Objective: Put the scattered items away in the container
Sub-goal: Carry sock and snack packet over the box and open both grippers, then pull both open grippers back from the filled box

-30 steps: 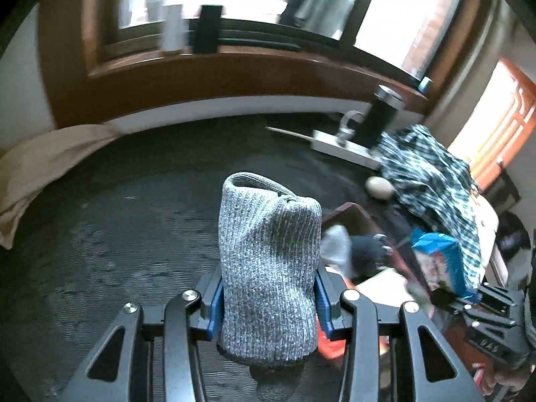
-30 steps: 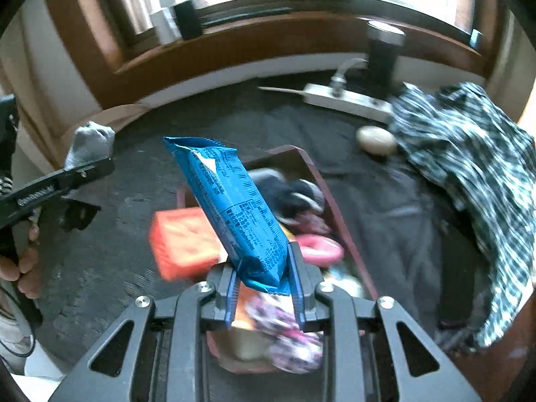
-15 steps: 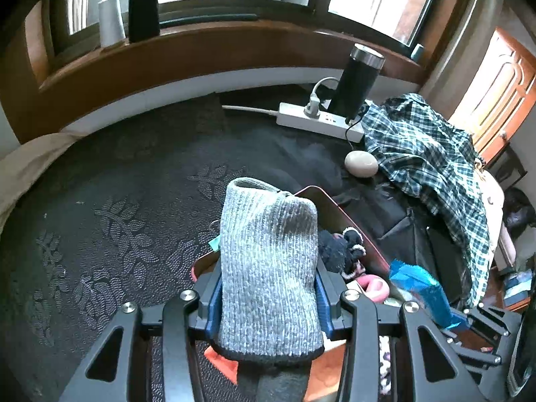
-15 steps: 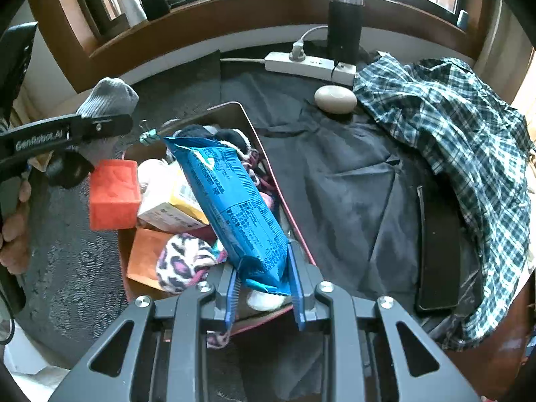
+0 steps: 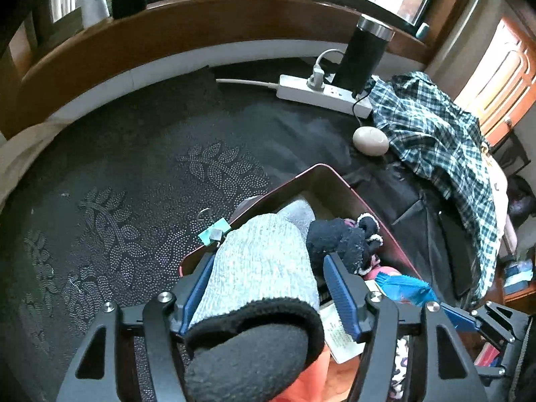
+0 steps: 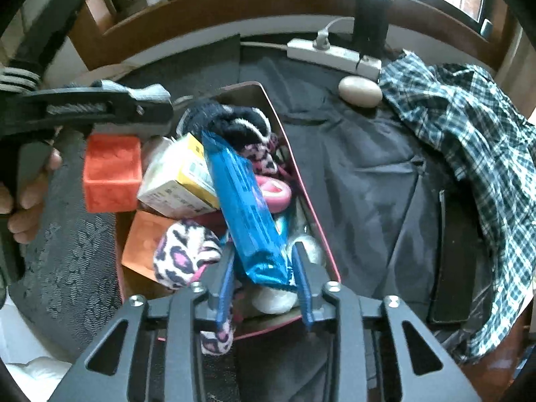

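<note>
A grey knit sock (image 5: pixel 261 268) with a black cuff lies loose between the spread fingers of my left gripper (image 5: pixel 269 256), its toe tipped down into the red-rimmed container (image 5: pixel 338 174). A gap shows beside the right finger. My right gripper (image 6: pixel 263 246) hovers over the container's (image 6: pixel 311 207) near end. A blue snack packet (image 6: pixel 244 201) stands between its jaws, which are slightly parted, and it leans on the contents. Inside are a yellow-white box (image 6: pixel 177 181), leopard-print socks (image 6: pixel 187 251), a dark fuzzy sock (image 6: pixel 227 124) and a pink ring (image 6: pixel 274 191).
An orange block (image 6: pixel 112 174) sits at the container's left edge. A teal clip (image 5: pixel 214 231) lies just outside it. Behind are a power strip (image 5: pixel 321 95), a black tumbler (image 5: pixel 365 57) and a beige oval (image 5: pixel 370 140). A plaid shirt (image 6: pixel 469 127) and a black flat case (image 6: pixel 459 258) lie to the right.
My left gripper has dropped toward the container and opened, and the sock has tipped forward into it. The right gripper moved in over the contents and its jaws loosened a little around the packet.
</note>
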The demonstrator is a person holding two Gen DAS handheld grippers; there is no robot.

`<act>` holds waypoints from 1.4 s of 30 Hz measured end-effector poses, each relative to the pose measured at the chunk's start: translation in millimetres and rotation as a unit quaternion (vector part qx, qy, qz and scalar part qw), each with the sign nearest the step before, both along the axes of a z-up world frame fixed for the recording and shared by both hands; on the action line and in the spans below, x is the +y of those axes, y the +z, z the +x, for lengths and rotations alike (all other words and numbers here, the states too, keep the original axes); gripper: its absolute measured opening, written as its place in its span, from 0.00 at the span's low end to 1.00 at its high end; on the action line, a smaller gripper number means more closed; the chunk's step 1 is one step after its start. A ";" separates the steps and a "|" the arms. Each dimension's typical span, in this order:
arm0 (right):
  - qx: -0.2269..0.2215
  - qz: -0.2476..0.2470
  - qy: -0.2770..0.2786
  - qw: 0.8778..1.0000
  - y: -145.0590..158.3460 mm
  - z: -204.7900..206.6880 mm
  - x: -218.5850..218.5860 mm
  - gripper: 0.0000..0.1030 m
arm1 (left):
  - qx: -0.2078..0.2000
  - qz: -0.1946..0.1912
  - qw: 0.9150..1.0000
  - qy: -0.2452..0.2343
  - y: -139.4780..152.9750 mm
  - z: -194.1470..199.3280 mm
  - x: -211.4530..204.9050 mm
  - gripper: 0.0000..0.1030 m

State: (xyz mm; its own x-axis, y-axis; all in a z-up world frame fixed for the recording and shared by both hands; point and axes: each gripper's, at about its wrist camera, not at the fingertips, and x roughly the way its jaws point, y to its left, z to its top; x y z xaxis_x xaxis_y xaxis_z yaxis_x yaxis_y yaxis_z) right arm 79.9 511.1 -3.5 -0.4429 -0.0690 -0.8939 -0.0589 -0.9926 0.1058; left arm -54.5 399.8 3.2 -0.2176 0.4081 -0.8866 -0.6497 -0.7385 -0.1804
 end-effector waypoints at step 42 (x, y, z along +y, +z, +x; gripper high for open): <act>-0.052 0.004 0.034 0.998 20.3 69.1 -7.6 0.82 | -0.015 -0.011 0.996 0.082 35.8 121.5 -85.5 0.81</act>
State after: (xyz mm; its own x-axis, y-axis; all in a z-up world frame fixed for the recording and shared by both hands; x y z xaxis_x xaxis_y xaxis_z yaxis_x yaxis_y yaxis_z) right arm 149.1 503.5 16.7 -0.3423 -0.0885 -0.9354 -0.0015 -0.9955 0.0947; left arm 67.0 314.2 39.1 -0.2535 0.3489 -0.9022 -0.5140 -0.8387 -0.1799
